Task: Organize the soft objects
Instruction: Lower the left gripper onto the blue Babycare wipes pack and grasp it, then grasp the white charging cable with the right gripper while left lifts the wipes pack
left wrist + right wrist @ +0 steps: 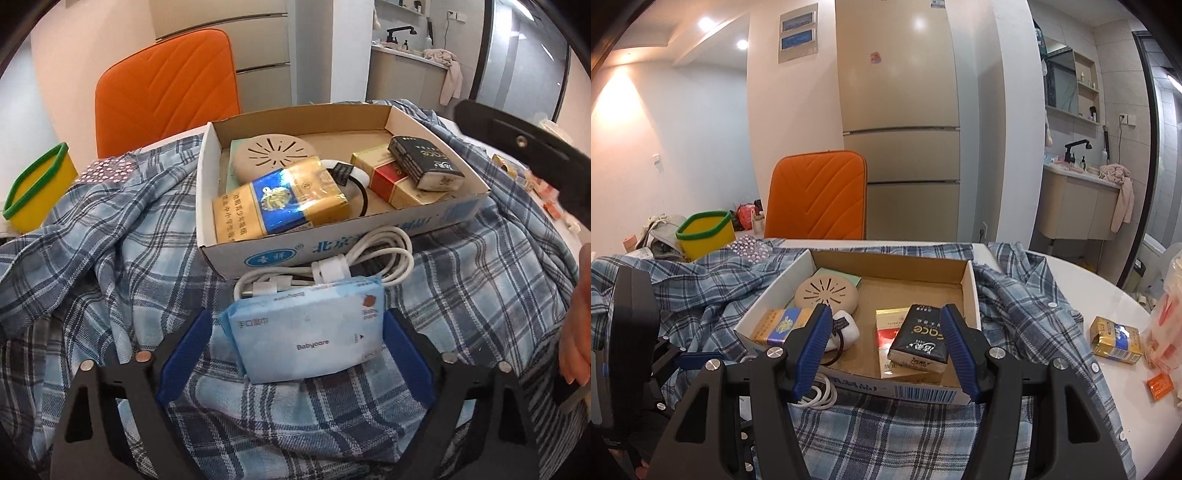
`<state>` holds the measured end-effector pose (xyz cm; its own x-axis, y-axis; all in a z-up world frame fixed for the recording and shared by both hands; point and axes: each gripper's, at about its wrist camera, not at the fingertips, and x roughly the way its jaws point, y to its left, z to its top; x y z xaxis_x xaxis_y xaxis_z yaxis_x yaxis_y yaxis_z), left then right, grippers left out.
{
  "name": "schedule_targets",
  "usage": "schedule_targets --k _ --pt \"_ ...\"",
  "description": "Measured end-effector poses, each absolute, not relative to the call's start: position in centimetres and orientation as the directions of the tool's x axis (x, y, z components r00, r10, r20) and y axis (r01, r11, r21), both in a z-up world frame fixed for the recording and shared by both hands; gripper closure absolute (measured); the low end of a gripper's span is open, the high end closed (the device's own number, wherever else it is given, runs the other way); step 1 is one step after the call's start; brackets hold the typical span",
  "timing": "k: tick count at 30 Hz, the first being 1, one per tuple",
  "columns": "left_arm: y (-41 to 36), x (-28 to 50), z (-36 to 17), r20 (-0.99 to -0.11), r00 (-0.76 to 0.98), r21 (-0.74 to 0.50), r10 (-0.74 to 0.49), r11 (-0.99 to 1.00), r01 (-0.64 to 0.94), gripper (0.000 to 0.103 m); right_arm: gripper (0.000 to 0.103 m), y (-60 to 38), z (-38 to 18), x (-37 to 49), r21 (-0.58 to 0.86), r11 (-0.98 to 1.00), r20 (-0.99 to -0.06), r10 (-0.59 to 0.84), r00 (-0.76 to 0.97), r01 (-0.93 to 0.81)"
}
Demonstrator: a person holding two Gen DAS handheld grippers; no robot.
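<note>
A light-blue Babycare wet-wipe pack (306,334) lies on the blue plaid shirt (110,258) spread over the white tabletop (1071,280), just in front of the shallow cardboard box (369,236) and touching a coiled white cable (332,266) — it sits between the spread jaws of the left gripper (295,354), whose blue pads flank it without clearly pressing. The right gripper (884,350) hangs over the box's near edge with jaws apart and nothing between them, framing a black tissue pack (919,339) — which rests on a red-and-gold cigarette carton (890,325) inside the box.
</note>
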<state>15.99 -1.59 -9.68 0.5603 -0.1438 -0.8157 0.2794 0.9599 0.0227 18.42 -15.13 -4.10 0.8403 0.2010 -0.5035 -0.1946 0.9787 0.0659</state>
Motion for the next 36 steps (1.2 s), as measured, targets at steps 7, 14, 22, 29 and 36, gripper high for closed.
schedule_targets --k 7,14,22,29,36 --pt "-1.0 15.7 -9.2 -0.796 0.583 0.001 -0.167 0.961 0.276 0.029 0.04 -14.3 -4.6 18.7 0.073 0.961 -0.536 0.263 0.802 -0.267" --pt "-0.2 14.3 -7.4 -0.717 0.676 0.008 -0.168 0.968 0.25 0.033 0.04 -14.2 -5.1 19.1 0.106 0.95 -0.571 0.301 0.764 -0.295" --pt "1.3 11.7 -4.6 -0.542 0.829 0.024 -0.139 0.983 0.181 0.034 0.052 -13.9 -6.6 20.1 0.208 0.917 -0.649 0.391 0.653 -0.341" --pt "1.7 10.9 -3.4 -0.445 0.89 0.043 -0.102 0.99 0.135 0.034 0.055 -13.3 -8.1 21.1 0.24 0.903 -0.701 0.415 0.58 -0.356" --pt "1.8 10.3 -3.2 -0.417 0.904 0.041 -0.089 0.992 0.117 0.034 0.065 -12.2 -8.8 21.1 0.232 0.892 -0.735 0.421 0.531 -0.387"
